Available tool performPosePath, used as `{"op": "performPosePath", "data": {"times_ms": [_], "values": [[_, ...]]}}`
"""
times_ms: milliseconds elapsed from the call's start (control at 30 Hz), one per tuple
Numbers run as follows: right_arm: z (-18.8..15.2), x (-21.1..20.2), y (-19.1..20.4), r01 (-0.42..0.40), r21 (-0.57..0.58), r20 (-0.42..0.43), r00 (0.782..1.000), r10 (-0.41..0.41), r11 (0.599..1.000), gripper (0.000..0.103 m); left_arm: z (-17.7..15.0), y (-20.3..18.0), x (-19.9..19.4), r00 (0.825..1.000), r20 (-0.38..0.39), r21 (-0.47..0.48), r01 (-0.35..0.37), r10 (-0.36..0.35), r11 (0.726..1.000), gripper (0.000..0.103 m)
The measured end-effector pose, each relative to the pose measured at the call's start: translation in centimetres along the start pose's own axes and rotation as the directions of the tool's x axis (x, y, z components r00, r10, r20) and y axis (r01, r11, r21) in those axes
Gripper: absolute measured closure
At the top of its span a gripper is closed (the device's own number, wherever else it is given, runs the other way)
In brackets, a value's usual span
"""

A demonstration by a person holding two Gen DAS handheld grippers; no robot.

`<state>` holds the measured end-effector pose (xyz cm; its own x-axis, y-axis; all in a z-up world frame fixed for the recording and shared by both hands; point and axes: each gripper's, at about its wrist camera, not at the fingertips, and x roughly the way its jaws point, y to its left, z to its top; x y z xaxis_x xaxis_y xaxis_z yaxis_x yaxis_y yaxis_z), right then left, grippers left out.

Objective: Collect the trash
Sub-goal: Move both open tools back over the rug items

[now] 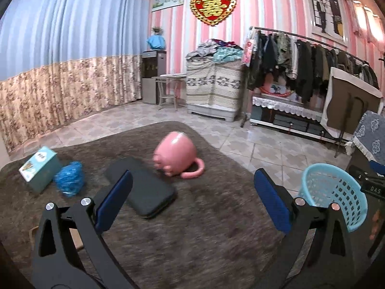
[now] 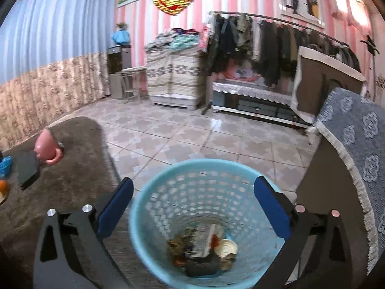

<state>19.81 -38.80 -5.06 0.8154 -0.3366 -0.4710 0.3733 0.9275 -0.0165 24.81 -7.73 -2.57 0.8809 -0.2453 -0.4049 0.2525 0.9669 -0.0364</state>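
Trash (image 2: 202,252) in basket (image 2: 144,216), seemingly right of rug (image 2: 72,180)

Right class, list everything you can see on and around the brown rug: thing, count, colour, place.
rug: one, brown, on the tiled floor
mug: one, pink, on its side on the rug
case: one, black, flat, in front of the mug
box: one, teal, rug's left edge
bag: one, blue, crumpled, right of the box
basket: one, light blue, off the rug's right edge
trash: several mixed pieces, in the basket
left gripper: open, empty, over the rug
right gripper: open, empty, above the basket
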Motion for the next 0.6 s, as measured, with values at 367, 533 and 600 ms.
{"op": "performPosePath", "data": {"times_ms": [367,533,600], "values": [[-0.4,-0.7,8.6,-0.154,-0.044,-0.032,0.988,0.152,0.987,0.005,-0.7,8.2,-1.8,0.996,-0.075,-0.045,-0.046,0.042,0.998,0.006],[0.4,-0.8,11.0,-0.22,-0.015,-0.041,0.975,0.22,0.975,0.005,-1.8,12.1,-1.9,0.992,-0.106,-0.087,-0.084,0.075,0.993,0.005],[0.7,-0.6,12.3,-0.211,-0.014,-0.063,0.976,0.21,0.977,0.005,-2.1,13.4,-1.9,0.989,-0.112,-0.093,-0.11,0.099,0.99,0.005]]}}
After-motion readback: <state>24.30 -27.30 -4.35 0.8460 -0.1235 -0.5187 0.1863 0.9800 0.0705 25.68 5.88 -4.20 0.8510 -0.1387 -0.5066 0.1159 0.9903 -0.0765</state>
